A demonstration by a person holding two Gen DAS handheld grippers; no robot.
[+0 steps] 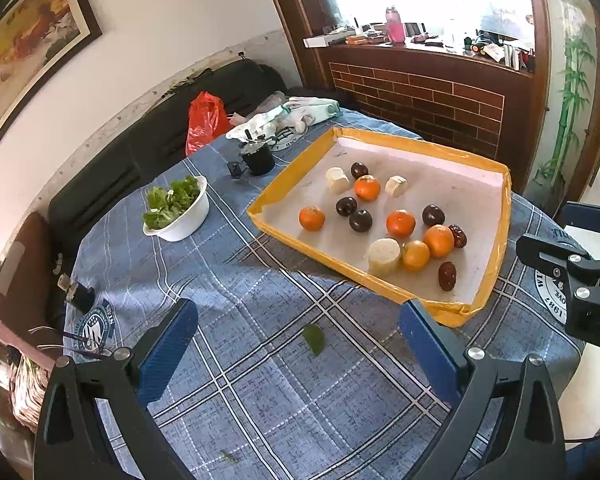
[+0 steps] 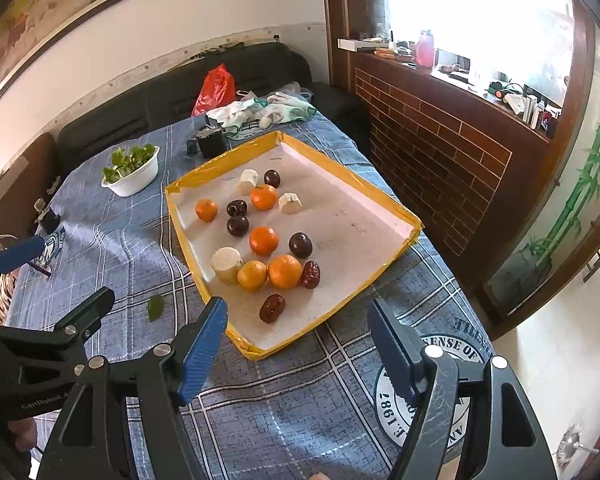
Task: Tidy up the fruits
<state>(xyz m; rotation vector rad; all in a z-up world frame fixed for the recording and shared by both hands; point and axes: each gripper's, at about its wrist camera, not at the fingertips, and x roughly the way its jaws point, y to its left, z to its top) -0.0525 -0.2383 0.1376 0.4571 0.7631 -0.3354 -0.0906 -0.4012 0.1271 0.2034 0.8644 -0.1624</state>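
Observation:
A shallow tray with a yellow taped rim (image 1: 496, 256) (image 2: 184, 236) lies on the blue plaid tablecloth. In it lie several oranges (image 1: 438, 240) (image 2: 285, 271), several dark plums (image 1: 360, 221) (image 2: 300, 245), two red dates (image 1: 447, 275) (image 2: 272, 308) and three pale cut chunks (image 1: 384, 255) (image 2: 227, 265). My left gripper (image 1: 296, 344) is open and empty above the cloth, in front of the tray's near left edge. My right gripper (image 2: 298, 344) is open and empty over the tray's near corner, close to one date.
A white bowl of green leaves (image 1: 179, 208) (image 2: 133, 172) stands left of the tray. A black cup (image 1: 257, 157) (image 2: 211, 142), white gloves (image 1: 296, 114) and a red bag (image 1: 204, 120) sit at the far side. A loose leaf (image 1: 314, 338) (image 2: 155, 307) lies on the cloth.

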